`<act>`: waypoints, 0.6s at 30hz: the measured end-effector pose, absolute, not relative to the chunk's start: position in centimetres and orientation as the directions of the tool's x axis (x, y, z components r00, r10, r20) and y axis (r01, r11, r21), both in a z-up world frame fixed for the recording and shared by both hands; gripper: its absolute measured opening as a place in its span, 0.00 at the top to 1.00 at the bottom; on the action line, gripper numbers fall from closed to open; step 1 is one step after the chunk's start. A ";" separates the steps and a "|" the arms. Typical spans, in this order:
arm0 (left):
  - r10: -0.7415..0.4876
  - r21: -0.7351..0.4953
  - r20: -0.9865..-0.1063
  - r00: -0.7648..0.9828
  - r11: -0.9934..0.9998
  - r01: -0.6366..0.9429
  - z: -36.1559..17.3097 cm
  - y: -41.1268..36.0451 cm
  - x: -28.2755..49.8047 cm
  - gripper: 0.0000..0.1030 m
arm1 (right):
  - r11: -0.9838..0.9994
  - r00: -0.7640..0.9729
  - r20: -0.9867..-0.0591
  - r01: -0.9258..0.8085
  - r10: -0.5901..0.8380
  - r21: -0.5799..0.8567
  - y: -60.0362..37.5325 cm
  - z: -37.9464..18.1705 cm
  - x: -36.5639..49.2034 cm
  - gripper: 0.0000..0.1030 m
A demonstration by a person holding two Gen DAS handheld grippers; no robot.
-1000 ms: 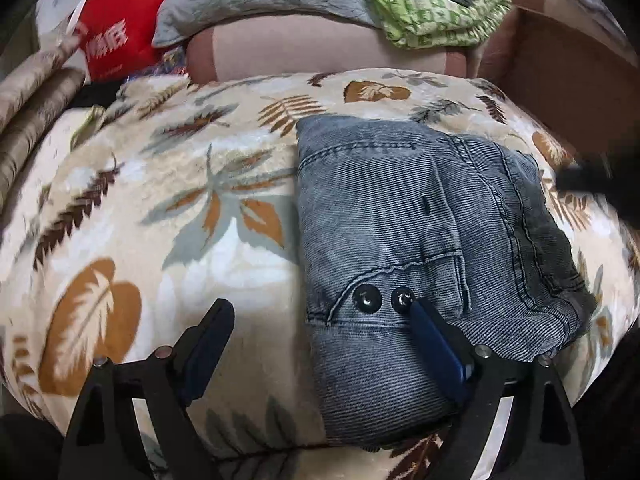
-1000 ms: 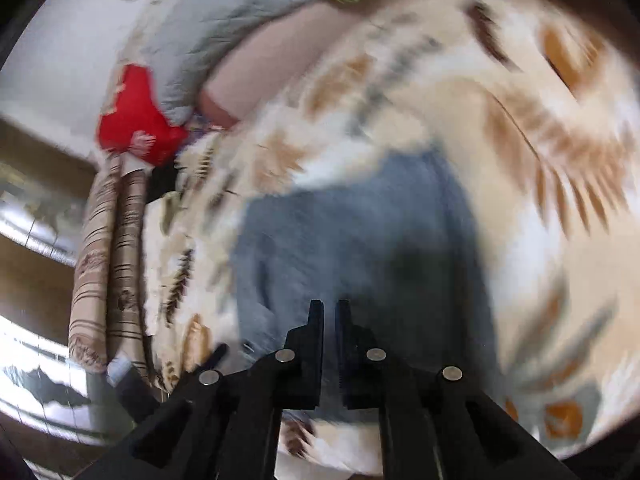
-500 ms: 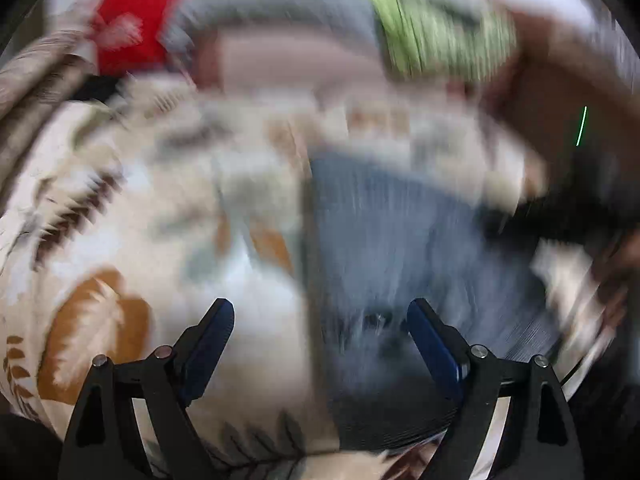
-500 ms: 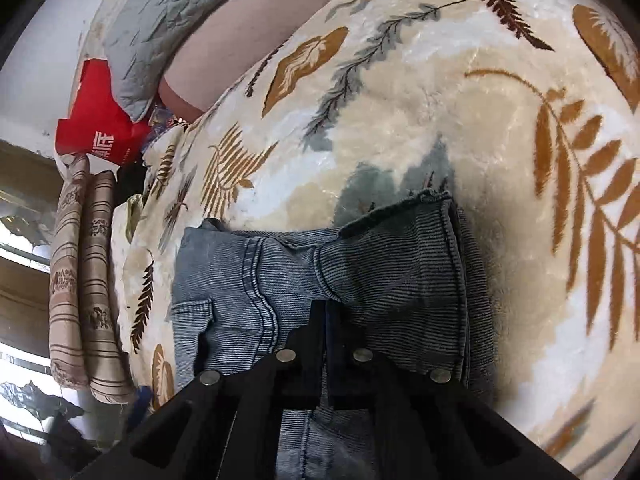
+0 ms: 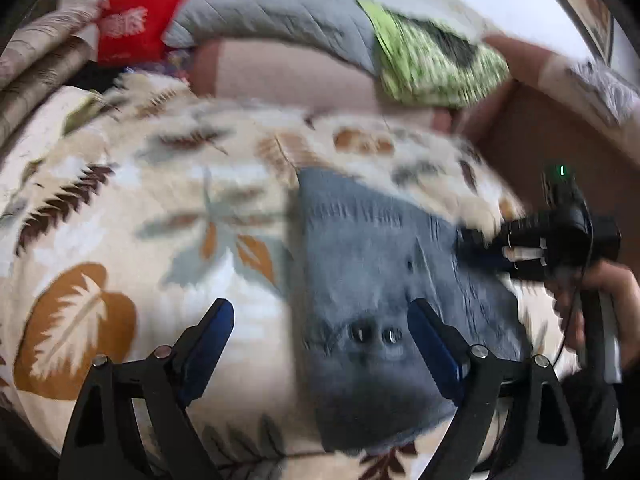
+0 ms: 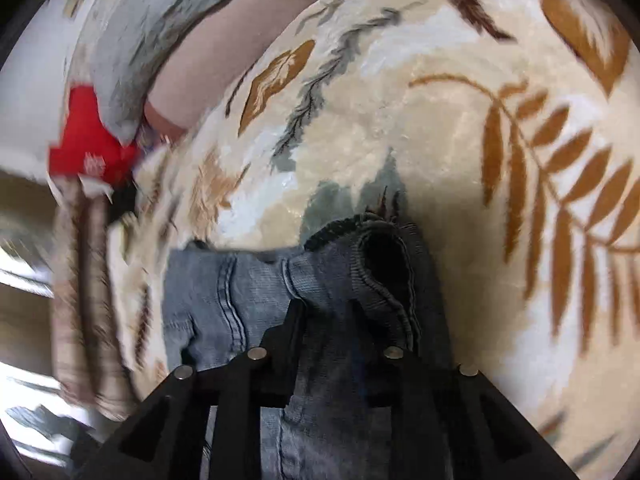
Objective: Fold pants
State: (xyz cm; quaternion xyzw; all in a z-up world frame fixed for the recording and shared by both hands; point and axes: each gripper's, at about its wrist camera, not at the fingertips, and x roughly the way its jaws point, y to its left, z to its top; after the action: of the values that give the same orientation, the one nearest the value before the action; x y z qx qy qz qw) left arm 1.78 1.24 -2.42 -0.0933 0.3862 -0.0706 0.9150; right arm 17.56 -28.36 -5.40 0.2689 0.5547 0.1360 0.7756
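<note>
Looking along the left gripper point(image 5: 320, 328), we see its blue-padded jaws spread wide with nothing between them but air; the folded denim pants point(image 5: 372, 280) lie just beyond, their left edge running up the frame between the two fingers and most of the bundle sitting toward the right finger. Two dark metal buttons point(image 5: 376, 334) mark the near part of the bundle, lower centre of the frame. The pants form a compact rectangle whose long axis runs from the bottom of the frame toward the upper middle. They rest on a leaf-printed blanket point(image 5: 140, 208), which spreads bare and wide across the left half of the frame. At the top, a grey quilt point(image 5: 280, 12), a red bag point(image 5: 140, 20) and a green patterned cloth point(image 5: 432, 64) close off the far edge. The view is motion-blurred, so fine seams are hard to read.

At the right edge of that frame the right gripper point(image 5: 480, 246) reaches in over the pants' far right side.

In the right wrist view, the right gripper's point(image 6: 324, 308) jaws stand a little apart with a raised fold of denim point(image 6: 332, 280) between them; whether they pinch it we cannot tell. A hem opening point(image 6: 380, 252) gapes just beyond the fingertips, and open blanket point(image 6: 500, 160) fills the right and upper frame.
</note>
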 end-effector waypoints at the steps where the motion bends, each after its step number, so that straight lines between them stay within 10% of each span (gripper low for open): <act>1: -0.197 -0.210 -0.723 0.662 0.976 0.062 -3.1 0.9 2.2 0.14 | 0.864 0.321 -0.833 0.080 0.450 0.497 -27.6 -4.3 17.7 0.74; 4: -0.211 -0.194 -0.812 0.544 0.977 0.089 -6.3 -0.5 3.1 0.13 | 0.922 0.341 -0.866 -0.012 0.367 0.386 -25.1 -0.3 18.4 0.51; 6: -0.227 -0.210 -0.795 0.563 0.973 0.096 -5.8 -0.2 3.0 0.14 | 0.941 0.353 -0.873 -0.084 0.337 0.329 -22.5 2.0 19.3 0.15; 18: -0.260 -0.232 -0.782 0.567 0.965 0.123 -6.2 0.0 3.2 0.13 | 0.817 0.040 -0.998 -0.576 0.046 0.014 -0.5 -1.3 27.0 0.16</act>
State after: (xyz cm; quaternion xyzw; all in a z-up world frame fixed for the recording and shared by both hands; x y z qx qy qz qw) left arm 3.23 0.01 -6.19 -0.0756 0.4527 -0.1086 0.8818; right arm 27.05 -0.49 -1.31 -0.2022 0.6552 0.2247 0.6924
